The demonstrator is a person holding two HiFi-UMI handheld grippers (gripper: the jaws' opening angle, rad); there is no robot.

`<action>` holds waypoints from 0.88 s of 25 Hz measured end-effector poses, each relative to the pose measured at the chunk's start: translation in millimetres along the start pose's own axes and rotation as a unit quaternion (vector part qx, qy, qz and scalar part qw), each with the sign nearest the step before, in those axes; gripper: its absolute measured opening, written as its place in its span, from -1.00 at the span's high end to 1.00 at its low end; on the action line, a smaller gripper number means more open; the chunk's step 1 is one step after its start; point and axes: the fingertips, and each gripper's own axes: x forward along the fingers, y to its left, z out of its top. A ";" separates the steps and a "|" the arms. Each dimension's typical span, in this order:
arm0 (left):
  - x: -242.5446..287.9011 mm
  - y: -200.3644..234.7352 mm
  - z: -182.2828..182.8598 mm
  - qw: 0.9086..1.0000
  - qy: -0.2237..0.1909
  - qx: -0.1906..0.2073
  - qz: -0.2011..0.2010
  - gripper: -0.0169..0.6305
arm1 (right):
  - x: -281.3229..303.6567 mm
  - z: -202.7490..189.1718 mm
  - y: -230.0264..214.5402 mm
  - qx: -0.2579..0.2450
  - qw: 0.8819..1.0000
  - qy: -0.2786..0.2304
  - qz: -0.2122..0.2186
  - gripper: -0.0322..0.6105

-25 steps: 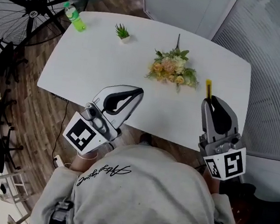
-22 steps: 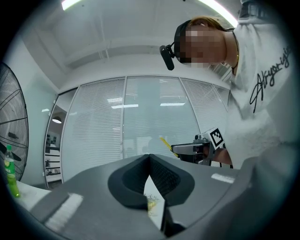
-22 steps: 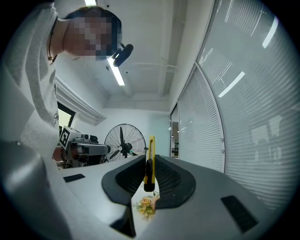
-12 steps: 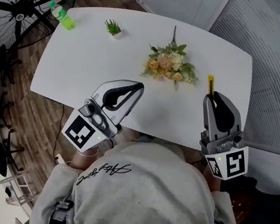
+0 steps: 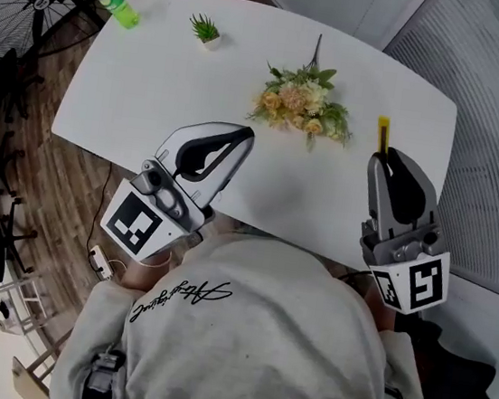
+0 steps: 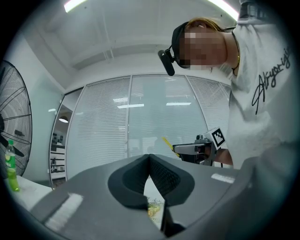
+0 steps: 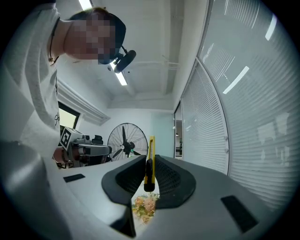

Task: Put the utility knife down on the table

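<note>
Right gripper [image 5: 386, 159]: jaws clenched on the utility knife [image 7: 149, 161], pads pinching its flat sides near the dark butt end. The yellow body runs forward between the pads and sticks out past the fingertips. It is held roughly level above the near right part of the table [image 5: 154, 90], not yet resting on the top.

Left gripper [image 5: 245, 133]: jaws pressed together, nothing between them. It hovers well apart from the knife.

Flower bunch [image 5: 302, 110] lies on the table ahead of both jaw pairs, roughly between their lines.

Handling, as judged: the knife is light, stiff and narrow. Its smooth plastic case is probably slick, so it could pivot in a pinch this close to one end. Cannot tell if the blade is out. Safest hold is across the flat sides at mid-body, clear of the blade end. Bare tabletop just ahead of the right jaws looks fit for laying it flat.
</note>
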 end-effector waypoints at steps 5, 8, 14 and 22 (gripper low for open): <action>3.2 -2.7 -7.4 1.000 0.006 -0.005 0.014 0.95 | 4.0 -6.7 -4.3 0.005 1.000 0.003 0.017 0.71; 4.6 -2.2 -8.1 1.000 0.008 -0.006 0.019 0.95 | 8.9 -9.6 -3.8 0.006 1.000 0.006 0.027 0.71; 5.2 0.1 -9.9 1.000 0.008 -0.006 0.028 0.95 | 17.9 -16.3 -0.6 0.013 0.999 0.010 0.046 0.71; 1.5 2.6 -13.4 0.999 0.014 -0.008 0.035 0.95 | 31.5 -33.9 8.9 0.016 0.997 0.030 0.070 0.71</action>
